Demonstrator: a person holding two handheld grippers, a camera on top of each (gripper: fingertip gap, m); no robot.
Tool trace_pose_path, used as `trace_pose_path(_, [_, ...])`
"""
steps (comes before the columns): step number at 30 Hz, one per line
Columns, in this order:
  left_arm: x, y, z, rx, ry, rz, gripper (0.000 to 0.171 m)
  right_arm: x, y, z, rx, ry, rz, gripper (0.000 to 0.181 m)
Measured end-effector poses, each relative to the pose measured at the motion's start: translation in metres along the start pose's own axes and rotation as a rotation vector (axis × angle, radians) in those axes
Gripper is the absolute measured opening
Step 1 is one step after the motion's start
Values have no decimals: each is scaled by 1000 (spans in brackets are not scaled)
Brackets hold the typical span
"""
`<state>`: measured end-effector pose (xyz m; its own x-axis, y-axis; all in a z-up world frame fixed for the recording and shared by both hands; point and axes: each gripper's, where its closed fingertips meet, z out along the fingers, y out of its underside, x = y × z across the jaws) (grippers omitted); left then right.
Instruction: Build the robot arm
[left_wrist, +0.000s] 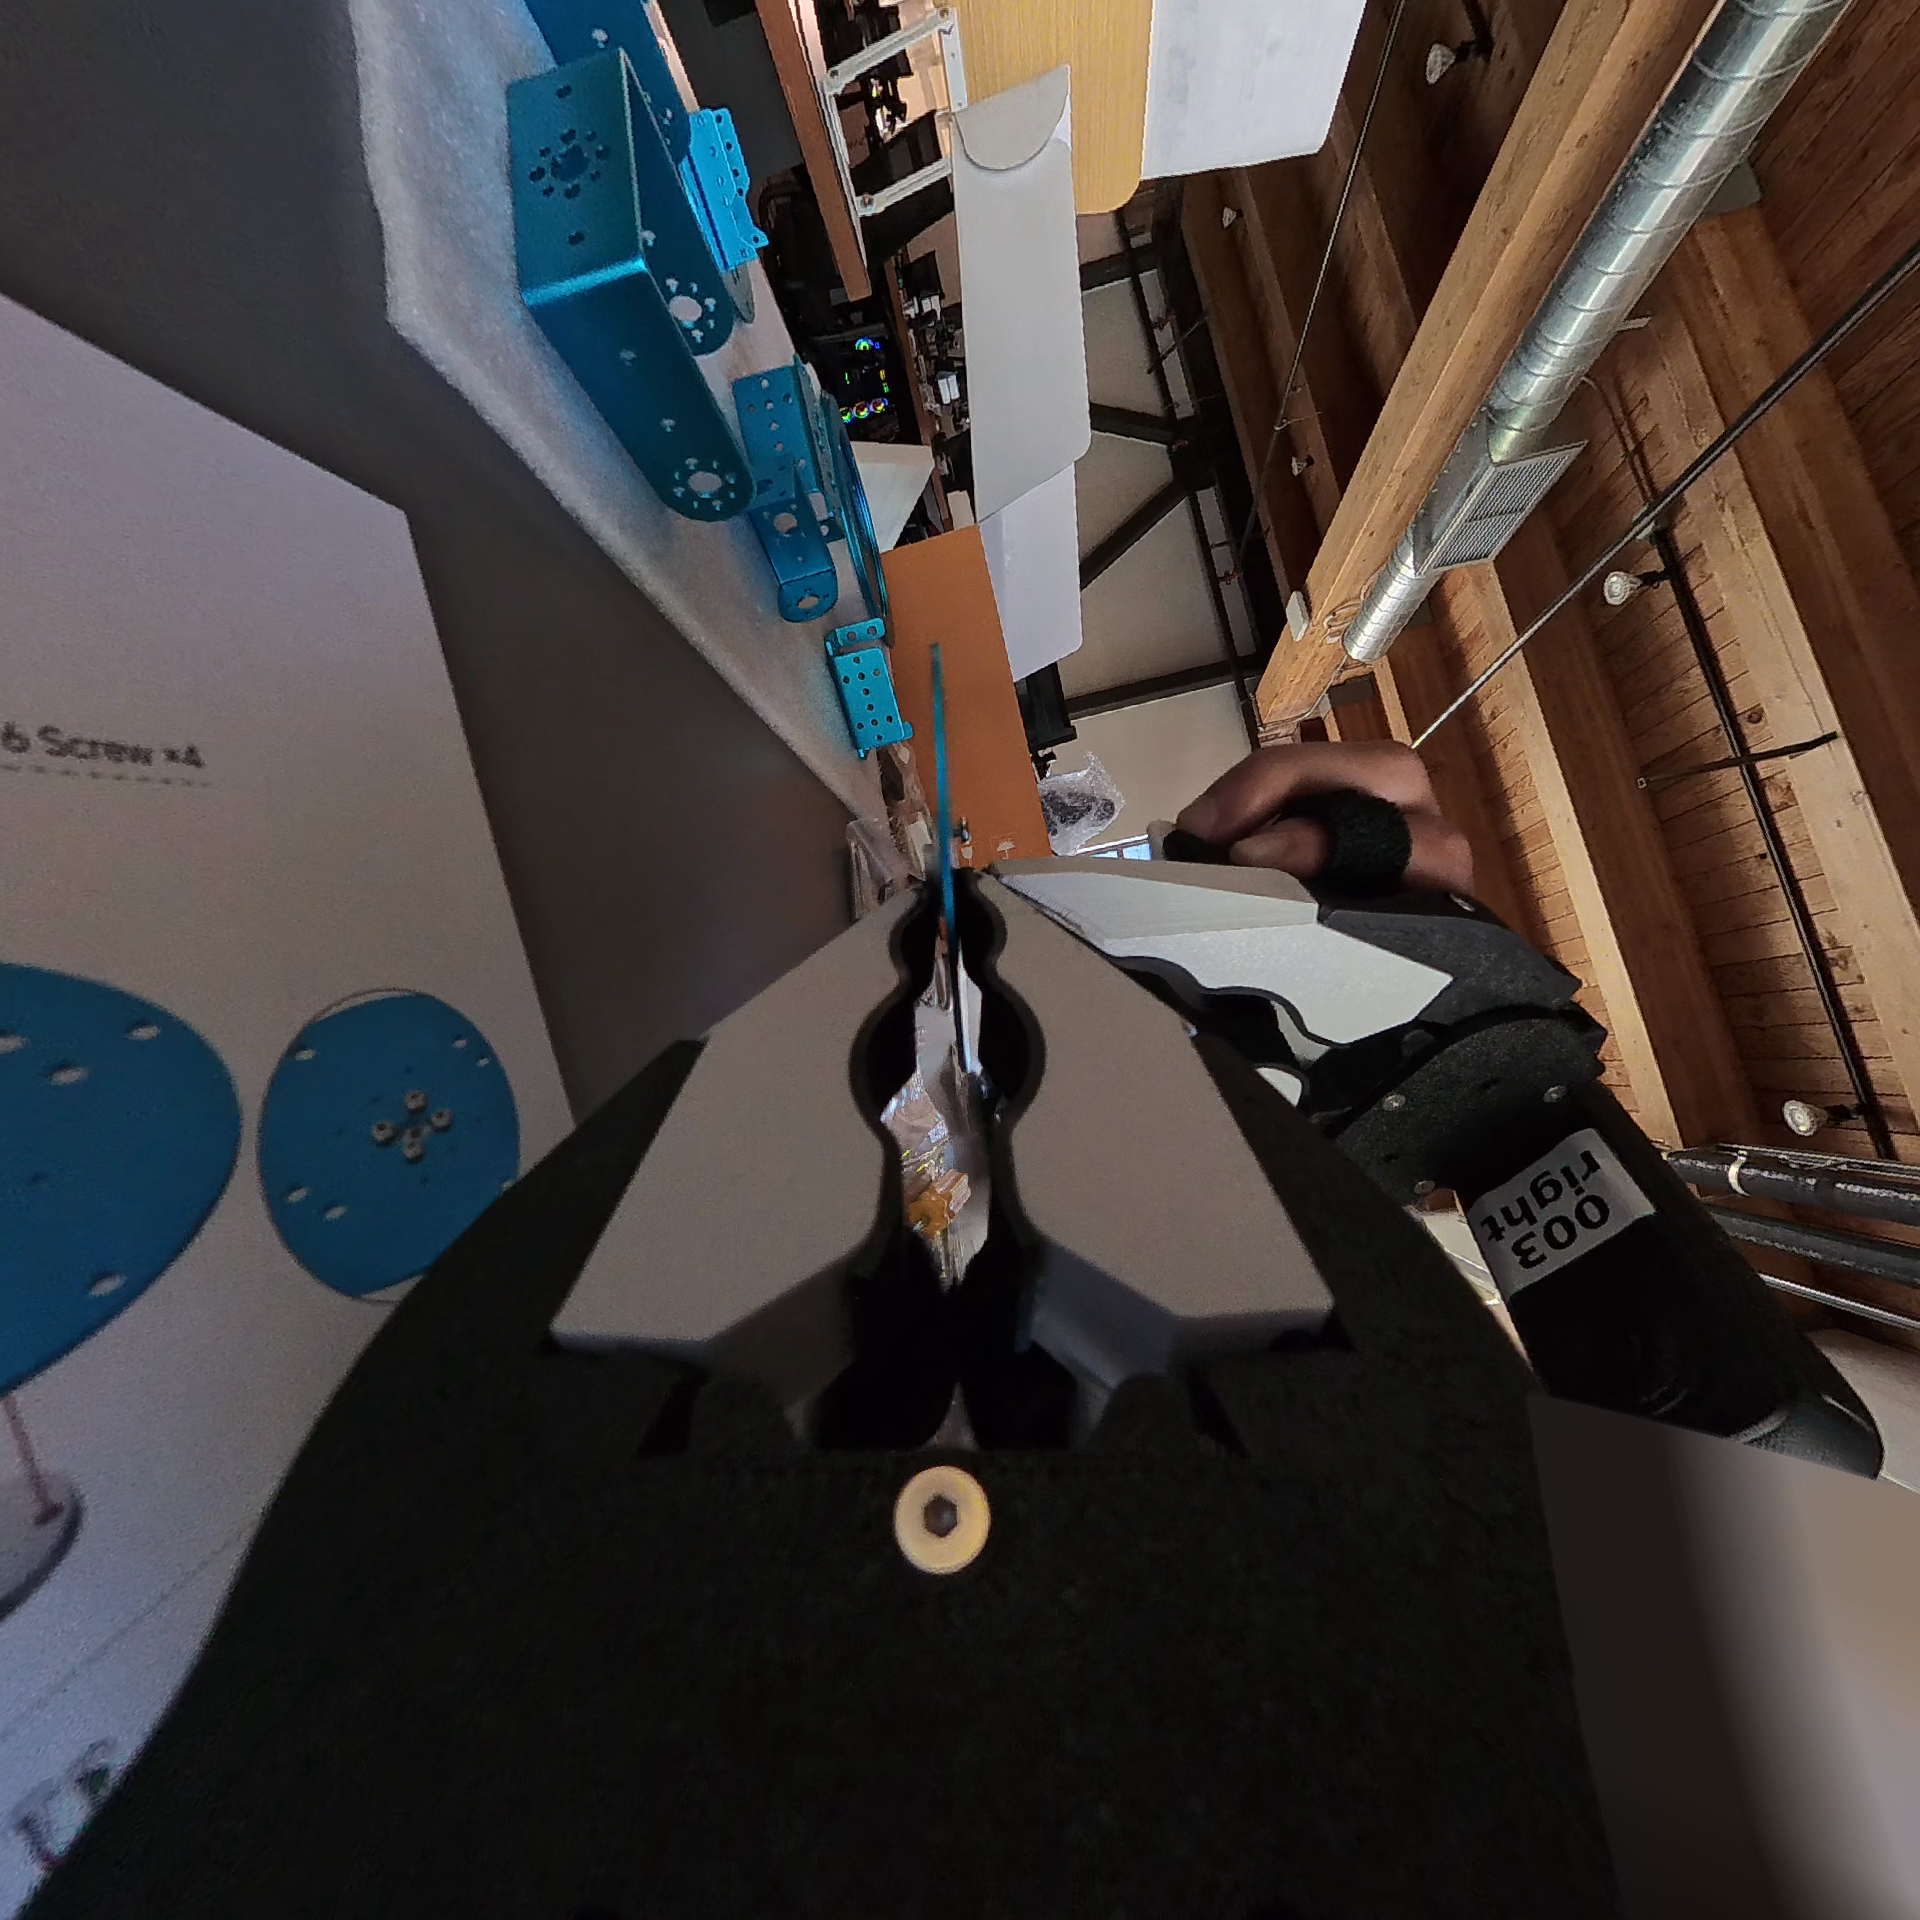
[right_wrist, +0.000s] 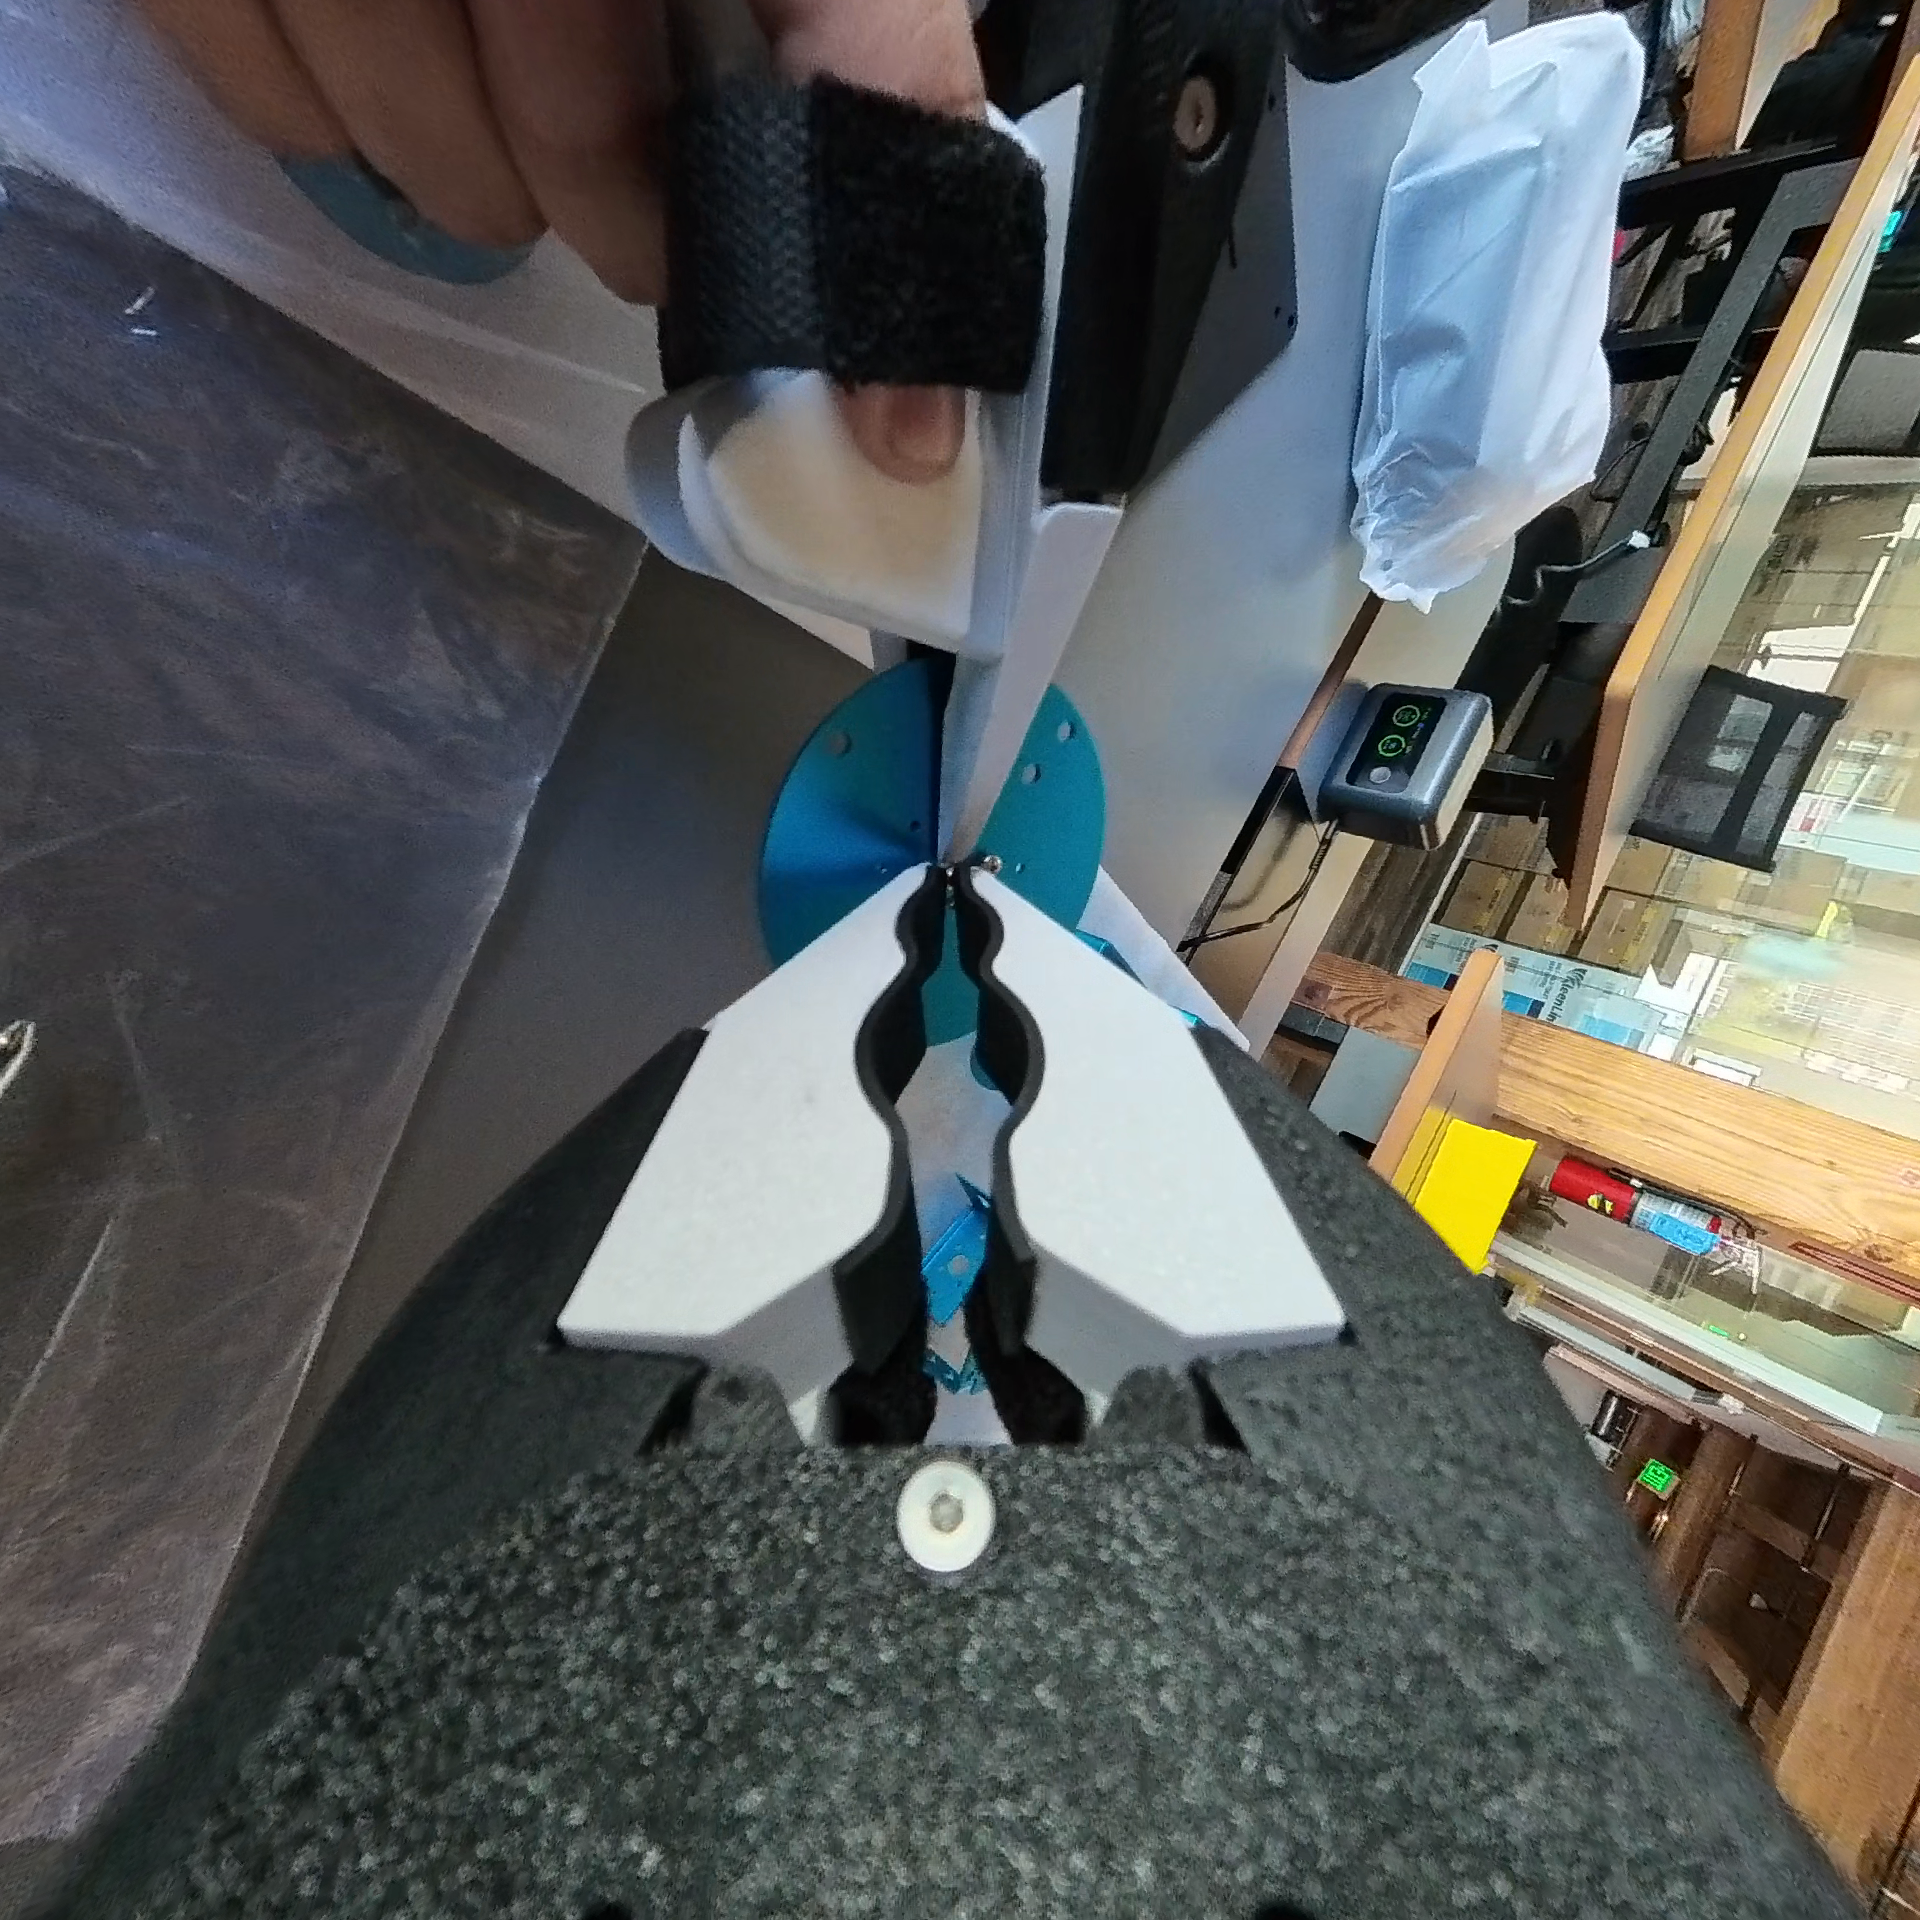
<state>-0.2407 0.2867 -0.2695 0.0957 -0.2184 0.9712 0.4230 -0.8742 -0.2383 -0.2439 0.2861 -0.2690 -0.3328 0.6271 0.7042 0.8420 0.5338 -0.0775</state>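
Note:
My left gripper (left_wrist: 948, 896) is shut on a thin blue round metal disc (left_wrist: 938, 727), which the left wrist view shows edge-on, standing up past the fingertips. In the right wrist view the same disc (right_wrist: 862, 831) faces me, with small holes, and the left gripper's fingers (right_wrist: 977, 727) come down onto it from above, under a strapped hand (right_wrist: 852, 229). My right gripper (right_wrist: 951, 875) is shut, pinching a tiny metal screw (right_wrist: 951, 871) at its tips right against the disc's centre. The right gripper (left_wrist: 1195, 920) also shows in the left wrist view, tips touching the disc.
A white foam pad (left_wrist: 468, 260) carries several blue metal brackets (left_wrist: 613, 281). A printed instruction sheet (left_wrist: 208, 883) lies on the grey table (right_wrist: 260, 727). Small bagged parts (left_wrist: 925, 1143) lie under the left fingers. A white plastic bag (right_wrist: 1486, 312) and a small grey screen device (right_wrist: 1403, 758) are beyond. My two grippers' fingertips are within a few centimetres of each other.

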Motion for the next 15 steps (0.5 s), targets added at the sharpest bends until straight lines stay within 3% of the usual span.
trace_pose_path(15, [-1,-1,0,4,1,-3,3,-2,-1,-1,16,-8,35,0])
